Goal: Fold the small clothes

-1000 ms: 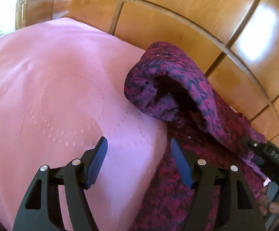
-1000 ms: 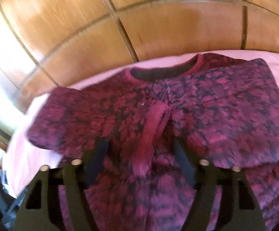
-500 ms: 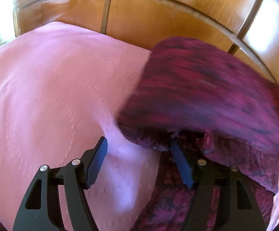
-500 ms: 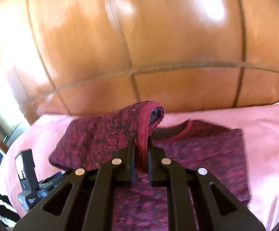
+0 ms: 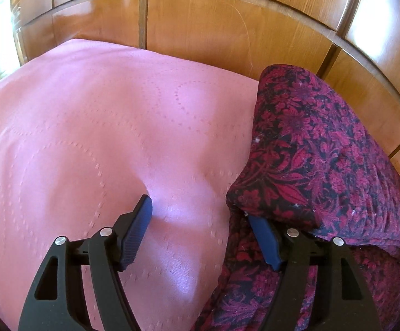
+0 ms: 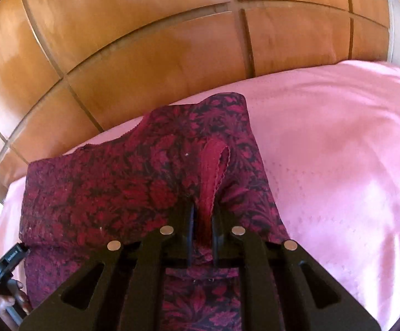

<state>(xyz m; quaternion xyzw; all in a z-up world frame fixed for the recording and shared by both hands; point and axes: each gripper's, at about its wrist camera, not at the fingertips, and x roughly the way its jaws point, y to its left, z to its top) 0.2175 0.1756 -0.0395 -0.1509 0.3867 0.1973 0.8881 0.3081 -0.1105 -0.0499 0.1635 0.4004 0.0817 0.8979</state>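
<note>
We pinch the red sleeve cuff (image 6: 213, 162) in our right gripper (image 6: 202, 220) to lay it across the floral top (image 6: 133, 184) on the pink bedspread (image 6: 338, 151), left gripper (image 5: 200, 237) wide and empty so its fingers pin the garment's edge

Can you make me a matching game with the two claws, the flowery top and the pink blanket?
Things:
1. left claw
2. right claw
3. flowery top
4. pink blanket

States:
A. lies under everything
B. open, holding nothing
C. dark red, one side folded over
D. shut on the red cuff

Pairs: 1-B, 2-D, 3-C, 4-A
</note>
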